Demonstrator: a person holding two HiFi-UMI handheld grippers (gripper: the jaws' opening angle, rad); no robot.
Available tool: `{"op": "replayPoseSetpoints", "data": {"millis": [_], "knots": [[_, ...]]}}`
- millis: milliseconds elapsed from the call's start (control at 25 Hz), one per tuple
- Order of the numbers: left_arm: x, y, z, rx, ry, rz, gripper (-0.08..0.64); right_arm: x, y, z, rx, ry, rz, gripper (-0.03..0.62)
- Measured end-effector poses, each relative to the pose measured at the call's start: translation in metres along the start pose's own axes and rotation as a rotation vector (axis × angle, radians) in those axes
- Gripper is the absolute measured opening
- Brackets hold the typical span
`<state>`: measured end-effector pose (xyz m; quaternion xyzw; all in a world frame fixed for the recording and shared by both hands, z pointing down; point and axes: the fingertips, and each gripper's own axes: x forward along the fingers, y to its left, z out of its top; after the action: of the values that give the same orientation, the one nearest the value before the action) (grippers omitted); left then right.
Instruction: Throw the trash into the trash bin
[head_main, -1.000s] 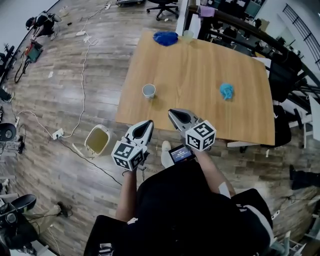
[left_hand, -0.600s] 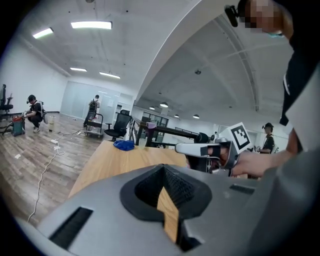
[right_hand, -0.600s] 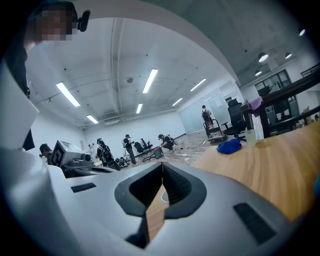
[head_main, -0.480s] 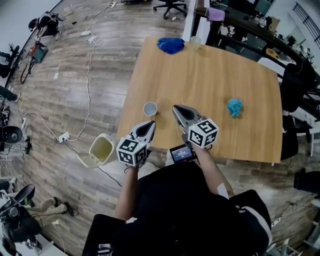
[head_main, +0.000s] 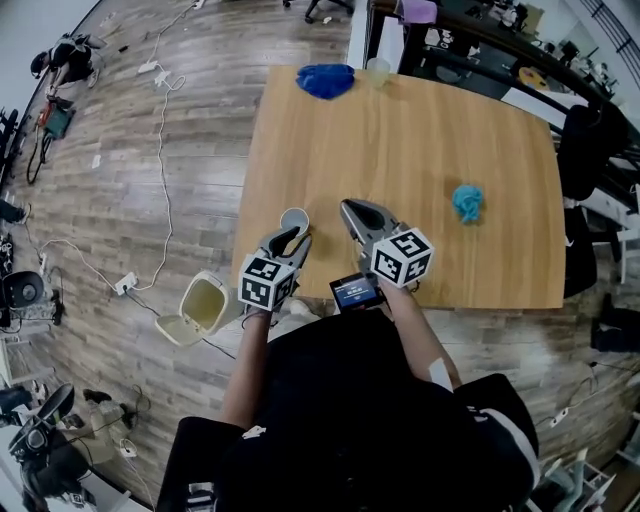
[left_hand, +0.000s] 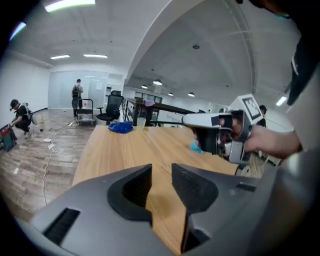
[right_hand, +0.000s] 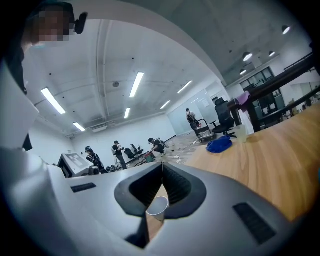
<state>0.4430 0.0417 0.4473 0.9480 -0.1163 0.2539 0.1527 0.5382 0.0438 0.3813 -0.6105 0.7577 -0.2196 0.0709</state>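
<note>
A white paper cup (head_main: 295, 217) stands near the wooden table's (head_main: 420, 140) front left edge. My left gripper (head_main: 292, 238) sits just on its near side. Its jaws have just been opening and stand apart, with only tabletop showing between them (left_hand: 161, 175); the cup is hidden in that view. My right gripper (head_main: 350, 208) hovers to the cup's right with its jaws shut on nothing (right_hand: 162, 167). Behind them the paper cup (right_hand: 159, 207) shows. A crumpled blue scrap (head_main: 467, 202) lies at the table's right. The beige trash bin (head_main: 200, 307) stands open on the floor at the left.
A blue cloth (head_main: 325, 80) and a clear plastic cup (head_main: 377, 70) sit at the table's far edge. Cables and a power strip (head_main: 122, 285) run across the wooden floor on the left. Office chairs and desks stand beyond the table, with people far off (right_hand: 118, 152).
Both grippers have moved forward over the table's near edge, closer to the paper cup. The left gripper dropped lower and its jaws parted.
</note>
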Motion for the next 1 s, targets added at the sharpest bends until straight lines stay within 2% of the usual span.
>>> {"op": "replayPoseSetpoints", "data": {"millis": [120,240,320,560,600,760,1000], "knots": [[0.021,0.015,-0.021,0.151,0.149,0.019,0.177,0.007,-0.013,0.004,0.015,-0.011,-0.024,-0.002],[0.044,0.029,-0.046,0.324,0.309,0.039,0.183,0.011,-0.023,0.007,0.017,-0.026,-0.040,-0.002],[0.055,0.035,-0.059,0.388,0.381,0.044,0.181,0.010,-0.026,0.003,0.034,-0.029,-0.049,-0.002],[0.080,0.050,-0.087,0.450,0.518,0.016,0.171,0.017,-0.025,-0.009,0.018,-0.002,-0.056,-0.002],[0.082,0.053,-0.088,0.453,0.528,0.022,0.100,0.019,-0.024,-0.012,0.009,0.011,-0.053,-0.002],[0.085,0.059,-0.088,0.448,0.565,0.044,0.021,0.024,-0.024,-0.016,0.001,0.024,-0.044,-0.002],[0.077,0.060,-0.079,0.415,0.530,0.068,0.021,0.022,-0.020,-0.019,-0.001,0.031,-0.045,-0.002]]}}
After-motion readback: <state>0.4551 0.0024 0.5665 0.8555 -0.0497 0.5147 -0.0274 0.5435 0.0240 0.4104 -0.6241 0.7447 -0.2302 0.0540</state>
